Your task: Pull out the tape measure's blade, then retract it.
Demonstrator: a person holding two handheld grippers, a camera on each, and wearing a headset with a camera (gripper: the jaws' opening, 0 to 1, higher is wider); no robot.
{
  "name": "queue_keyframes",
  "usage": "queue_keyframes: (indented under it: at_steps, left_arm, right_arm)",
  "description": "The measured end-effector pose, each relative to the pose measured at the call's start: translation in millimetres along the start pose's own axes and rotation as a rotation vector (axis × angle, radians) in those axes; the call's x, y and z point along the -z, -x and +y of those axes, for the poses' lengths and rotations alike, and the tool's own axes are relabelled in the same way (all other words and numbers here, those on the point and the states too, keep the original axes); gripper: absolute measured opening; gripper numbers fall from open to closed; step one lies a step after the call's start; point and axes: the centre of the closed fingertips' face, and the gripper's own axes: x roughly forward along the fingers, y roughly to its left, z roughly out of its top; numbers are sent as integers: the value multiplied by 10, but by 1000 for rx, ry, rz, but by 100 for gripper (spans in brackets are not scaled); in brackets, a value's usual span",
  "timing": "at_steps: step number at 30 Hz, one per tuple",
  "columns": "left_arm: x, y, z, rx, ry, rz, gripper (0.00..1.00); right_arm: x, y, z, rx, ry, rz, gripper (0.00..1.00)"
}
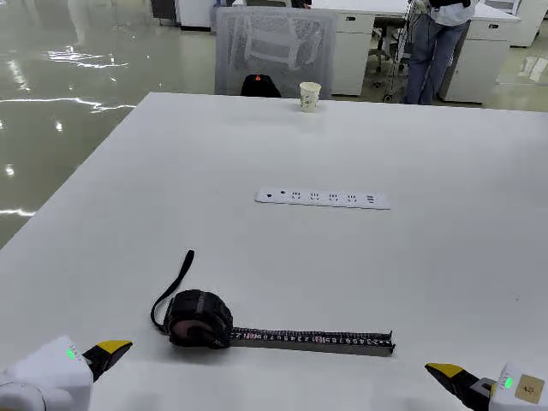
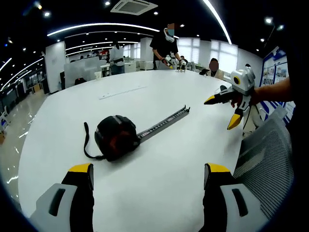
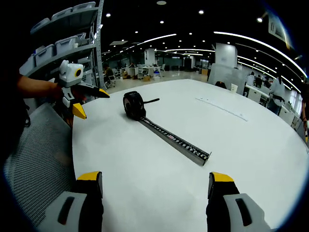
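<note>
Left gripper view: blade [image 2: 161,124] near table [image 2: 212,140] edge

The left claw [image 2: 148,169] and right claw [image 3: 155,176] match: pale grey-white moulded shells with a dark slot on each jaw, black inner faces and yellow caps at the tips. On each shell, nearer the person than the tape measure [image 1: 199,318], a small green light [image 1: 70,353] glows.

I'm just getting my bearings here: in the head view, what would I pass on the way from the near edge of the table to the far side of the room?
Near to far: tape measure with its blade pulled out → white power strip → paper cup → grey mesh chair → person standing beyond.
</note>
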Motion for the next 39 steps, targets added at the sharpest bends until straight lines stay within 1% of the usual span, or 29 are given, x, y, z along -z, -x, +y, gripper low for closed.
queue_keyframes:
  at_steps: [4, 8, 13, 19, 23, 26, 31, 39]
  left_arm:
    - [-16, 2, -43, -6, -2, -9, 94]
    - [-21, 15, -69, -18, 15, -20, 97]
    - [4, 39, -142, -21, 17, -22, 99]
    - [4, 62, -163, -37, 32, -33, 99]
    - [-10, 65, -175, -46, 48, -44, 99]
    - [-24, 62, -207, -47, 50, -51, 99]
    - [-15, 58, -233, -46, 50, -46, 99]
    - [-24, 85, -256, -61, 63, -55, 99]
  right_arm:
    - [-31, -1, 49, 8, -19, -20, 91]
    - [-38, -3, 74, 23, -32, -31, 94]
    - [-69, 2, 103, 36, -51, -46, 96]
    - [-121, -7, 153, 47, -63, -60, 99]
    - [-127, -18, 176, 51, -71, -64, 99]
    - [-146, -13, 192, 60, -86, -73, 99]
    - [-150, -10, 214, 73, -108, -75, 99]
    - [-166, 1, 257, 89, -124, -81, 99]
